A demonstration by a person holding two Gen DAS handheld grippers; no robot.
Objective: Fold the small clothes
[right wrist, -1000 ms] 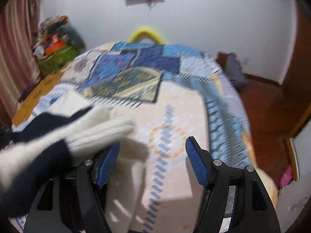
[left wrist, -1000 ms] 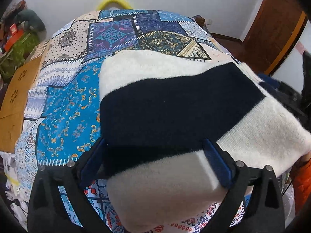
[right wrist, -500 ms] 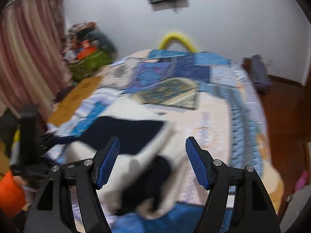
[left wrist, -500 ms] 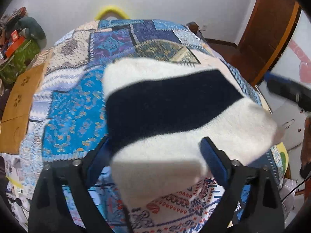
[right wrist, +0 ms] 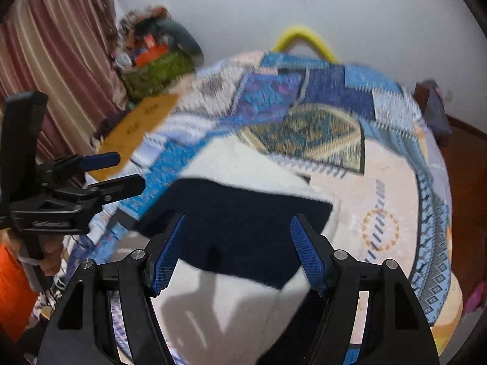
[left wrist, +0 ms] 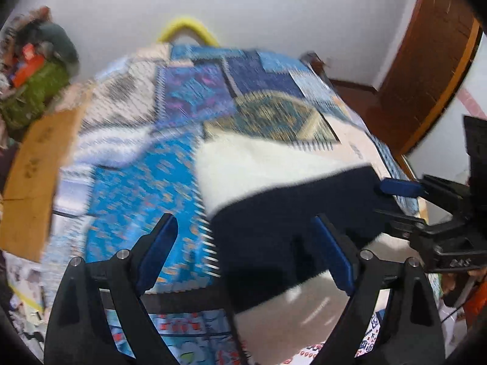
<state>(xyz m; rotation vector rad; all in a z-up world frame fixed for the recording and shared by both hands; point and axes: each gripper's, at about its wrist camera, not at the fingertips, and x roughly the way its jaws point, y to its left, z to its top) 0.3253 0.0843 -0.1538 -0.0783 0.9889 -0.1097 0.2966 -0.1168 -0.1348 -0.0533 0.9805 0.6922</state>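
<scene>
A cream and navy striped knitted garment (left wrist: 274,188) lies folded on the patchwork bedspread (left wrist: 134,200); it also shows in the right wrist view (right wrist: 243,222). My left gripper (left wrist: 246,255) is open and empty, above the garment's left edge. My right gripper (right wrist: 237,249) is open and empty, above the navy band. Each gripper shows in the other's view: the right one (left wrist: 404,200) at the garment's right edge, the left one (right wrist: 118,173) off its left side. Both views are motion-blurred.
A yellow curved headboard rail (right wrist: 304,39) stands at the far end of the bed. An orange-brown board (left wrist: 36,176) lies along the bed's left side. A pile of clutter (right wrist: 155,60) sits by the pink curtain (right wrist: 45,70). A wooden door (left wrist: 426,60) is at right.
Both grippers have pulled back and up from the garment. The right side of the garment has been folded over to the left, so it now lies narrower on the bed.
</scene>
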